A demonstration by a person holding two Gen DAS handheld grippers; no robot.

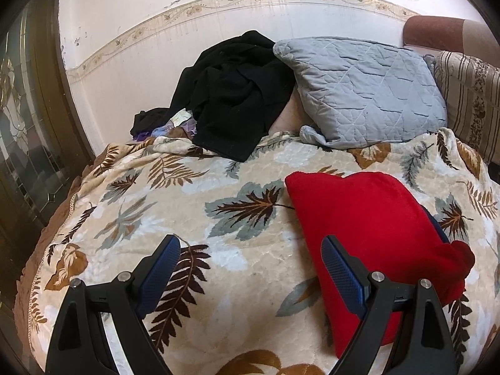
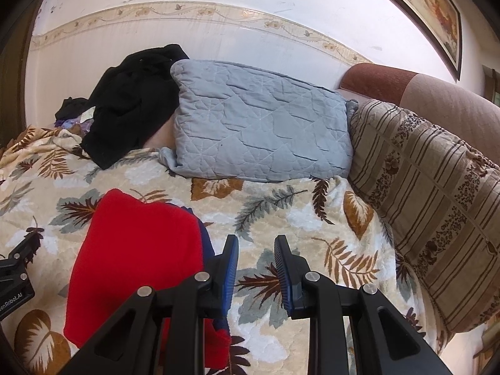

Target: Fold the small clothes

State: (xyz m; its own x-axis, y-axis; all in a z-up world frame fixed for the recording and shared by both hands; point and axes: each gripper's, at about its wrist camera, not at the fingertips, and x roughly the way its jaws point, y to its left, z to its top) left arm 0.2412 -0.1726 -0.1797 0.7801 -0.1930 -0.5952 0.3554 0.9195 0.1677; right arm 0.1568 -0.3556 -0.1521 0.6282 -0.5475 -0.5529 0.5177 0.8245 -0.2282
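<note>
A folded red garment (image 1: pixel 375 234) lies on the leaf-patterned blanket (image 1: pixel 187 212), with a dark blue layer (image 1: pixel 439 223) peeking out from under its right edge. My left gripper (image 1: pixel 250 243) is open wide just above the blanket. Its right finger (image 1: pixel 340 268) hangs over the garment's left part, and nothing is between the pads. In the right wrist view the red garment (image 2: pixel 137 250) lies to the left of my right gripper (image 2: pixel 256 240). That gripper stands open by a narrow gap over bare blanket (image 2: pixel 312 218), empty, its left finger (image 2: pixel 229 268) beside the garment's blue edge (image 2: pixel 207 240).
A heap of black clothes (image 1: pixel 237 100) sits at the back by the wall, next to a grey quilted pillow (image 1: pixel 362 90). A striped cushion (image 2: pixel 431 206) leans on the brown headboard (image 2: pixel 437 100) at the right. A dark glazed door (image 1: pixel 28 131) borders the left side.
</note>
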